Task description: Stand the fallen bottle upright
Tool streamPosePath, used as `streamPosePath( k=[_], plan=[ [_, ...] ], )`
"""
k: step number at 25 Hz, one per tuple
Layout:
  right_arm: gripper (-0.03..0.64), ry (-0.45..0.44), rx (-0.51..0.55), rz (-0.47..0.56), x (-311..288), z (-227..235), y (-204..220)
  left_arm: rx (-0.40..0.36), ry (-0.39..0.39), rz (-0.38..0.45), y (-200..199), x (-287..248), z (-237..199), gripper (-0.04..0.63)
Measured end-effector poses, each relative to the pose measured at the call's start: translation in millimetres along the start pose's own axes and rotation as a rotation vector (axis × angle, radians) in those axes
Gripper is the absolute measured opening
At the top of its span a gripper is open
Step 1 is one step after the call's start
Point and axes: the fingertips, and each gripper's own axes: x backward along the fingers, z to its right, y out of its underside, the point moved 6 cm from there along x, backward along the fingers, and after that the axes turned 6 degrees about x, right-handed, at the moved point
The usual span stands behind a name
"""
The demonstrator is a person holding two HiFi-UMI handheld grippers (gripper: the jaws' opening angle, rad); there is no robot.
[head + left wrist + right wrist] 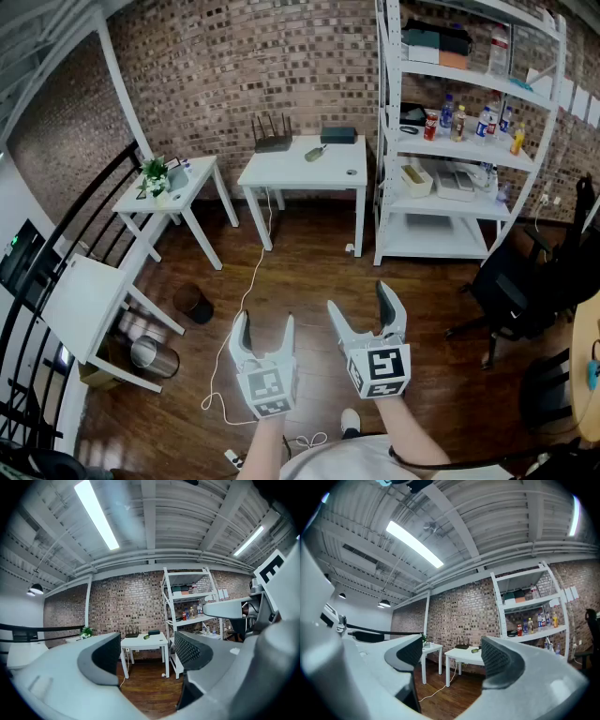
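Note:
A small green bottle (pixel 316 151) lies on its side on the white table (pixel 291 171) against the brick wall, far across the room. It also shows as a tiny green shape in the left gripper view (pixel 146 637) and the right gripper view (pixel 474 651). My left gripper (pixel 264 323) and right gripper (pixel 361 302) hang side by side over the wooden floor, well short of the table. Both point level toward it. Each stands open with nothing between the jaws, as the left gripper (pixel 146 653) and right gripper (pixel 452 656) views show.
A router (pixel 273 142) and a dark box (pixel 338 135) share the table. A white shelf unit (pixel 459 122) with upright bottles stands to its right, a side table (pixel 169 192) with a plant to its left. A black office chair (pixel 525 281), two bins (pixel 192 303) and a floor cable (pixel 246 300) lie nearer.

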Motion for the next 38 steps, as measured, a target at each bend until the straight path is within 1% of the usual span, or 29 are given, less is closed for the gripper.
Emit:
streamPosePath(
  k=[3,5,7,9,12,16,18,20,23,25,27,29,31,33,36,38],
  plan=[
    [0.371,-0.036,-0.004,-0.003,-23,27,8,-0.009,0.005,-0.005,-1,-32,14,0.356],
    [0.371,-0.045,-0.028,-0.014,-39,43,18,-0.014,0.009,-0.019,3,-50,21,0.349],
    [0.371,-0.068,-0.057,-0.038,-58,50,31,-0.021,0.003,-0.043,7,-68,19,0.348],
    [0.371,-0.095,-0.067,-0.050,-77,48,41,-0.018,-0.013,-0.060,14,-84,8,0.341],
    [0.371,-0.121,-0.062,-0.059,-109,42,54,0.003,-0.019,-0.058,22,-116,-10,0.337],
    [0.371,-0.149,-0.024,-0.088,-165,39,71,0.038,-0.004,-0.048,32,-180,-36,0.328],
    [0.371,-0.142,-0.018,-0.104,-203,44,75,0.052,0.017,-0.047,31,-222,-49,0.328],
    [0.371,-0.134,-0.036,-0.111,-242,49,74,0.067,0.028,-0.032,24,-263,-68,0.325],
    [0.371,-0.113,-0.061,-0.086,-301,51,68,0.071,0.036,0.007,7,-317,-106,0.301],
    [0.371,-0.095,-0.029,-0.083,-335,48,64,0.070,0.047,0.029,-5,-346,-128,0.299],
    [0.371,-0.085,0.017,-0.099,-361,42,69,0.055,0.058,0.030,-7,-366,-144,0.298],
    [0.371,-0.084,0.032,-0.126,-386,39,77,0.049,0.081,0.003,-2,-385,-152,0.298],
    [0.371,-0.087,0.022,-0.142,-409,41,82,0.053,0.122,-0.032,7,-406,-151,0.298],
    [0.370,-0.109,0.028,-0.150,-437,43,86,0.060,0.148,-0.047,12,-428,-149,0.298],
    [0.370,-0.163,0.056,-0.154,-483,44,96,0.077,0.146,-0.064,19,-464,-153,0.298],
    [0.370,-0.171,0.050,-0.147,-516,49,106,0.071,0.141,-0.067,24,-493,-159,0.298]
  ],
)
